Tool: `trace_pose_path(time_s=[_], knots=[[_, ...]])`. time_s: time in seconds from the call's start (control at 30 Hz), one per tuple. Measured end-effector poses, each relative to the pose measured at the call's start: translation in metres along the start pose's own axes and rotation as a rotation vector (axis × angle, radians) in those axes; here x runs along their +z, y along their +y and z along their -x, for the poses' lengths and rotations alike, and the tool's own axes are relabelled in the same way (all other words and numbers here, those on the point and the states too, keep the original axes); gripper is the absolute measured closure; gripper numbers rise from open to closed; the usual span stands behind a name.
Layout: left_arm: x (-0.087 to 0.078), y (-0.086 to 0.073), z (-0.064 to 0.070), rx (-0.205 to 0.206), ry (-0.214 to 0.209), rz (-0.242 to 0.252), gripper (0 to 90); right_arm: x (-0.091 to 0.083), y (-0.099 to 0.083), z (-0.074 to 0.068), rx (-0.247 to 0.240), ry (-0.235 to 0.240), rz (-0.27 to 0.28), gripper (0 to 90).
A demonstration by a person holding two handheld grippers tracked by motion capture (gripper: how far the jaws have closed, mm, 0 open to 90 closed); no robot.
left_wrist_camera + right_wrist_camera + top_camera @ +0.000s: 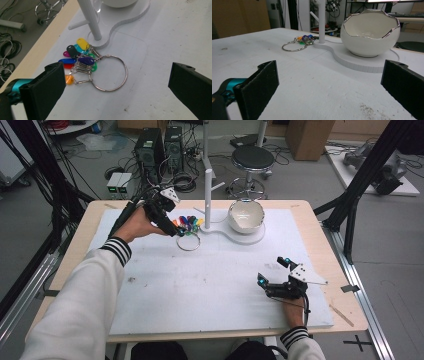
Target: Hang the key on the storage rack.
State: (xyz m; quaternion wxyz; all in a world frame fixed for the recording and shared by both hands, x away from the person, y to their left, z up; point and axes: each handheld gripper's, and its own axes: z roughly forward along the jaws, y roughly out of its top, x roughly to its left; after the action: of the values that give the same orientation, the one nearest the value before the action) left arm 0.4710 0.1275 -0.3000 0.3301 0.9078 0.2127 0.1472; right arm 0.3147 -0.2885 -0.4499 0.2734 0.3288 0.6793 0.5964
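A large metal key ring [188,241] with several coloured tags [186,222] lies on the white mat, just left of a white stand. The stand has an upright post [208,190] with a side peg and a flat base [250,238] carrying a white egg-shaped bowl [245,215] with a silver rim. My left gripper [176,227] hovers open over the key ring [124,72]; the tags [80,60] sit close to its left jaw. My right gripper [272,270] rests open near the mat's front right, facing the bowl [369,35] and the distant key ring [293,46], nothing between its jaws.
The white mat [200,280] covers most of a wooden table [345,307]. Beyond the far edge are a black stool [252,157], computer towers [150,147] and cables on the floor. Black frame struts [357,185] rise at the right.
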Motion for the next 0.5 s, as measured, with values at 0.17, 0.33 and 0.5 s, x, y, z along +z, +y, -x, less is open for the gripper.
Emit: trace_pose_path(time_s=[0.17, 0.33, 0.5], knots=[[0.016, 0.000, 0.001, -0.007, -0.016, -0.055, 1.8, 0.000, 0.000, 0.000, -0.001, -0.002, 0.005, 0.9], [0.028, 0.001, 0.002, -0.007, -0.023, -0.091, 1.8, 0.000, 0.000, 0.000, -0.001, -0.002, 0.005, 0.9], [0.037, 0.001, 0.003, 0.005, -0.028, -0.122, 1.7, 0.000, 0.000, 0.000, 0.000, 0.000, 0.000, 0.9]])
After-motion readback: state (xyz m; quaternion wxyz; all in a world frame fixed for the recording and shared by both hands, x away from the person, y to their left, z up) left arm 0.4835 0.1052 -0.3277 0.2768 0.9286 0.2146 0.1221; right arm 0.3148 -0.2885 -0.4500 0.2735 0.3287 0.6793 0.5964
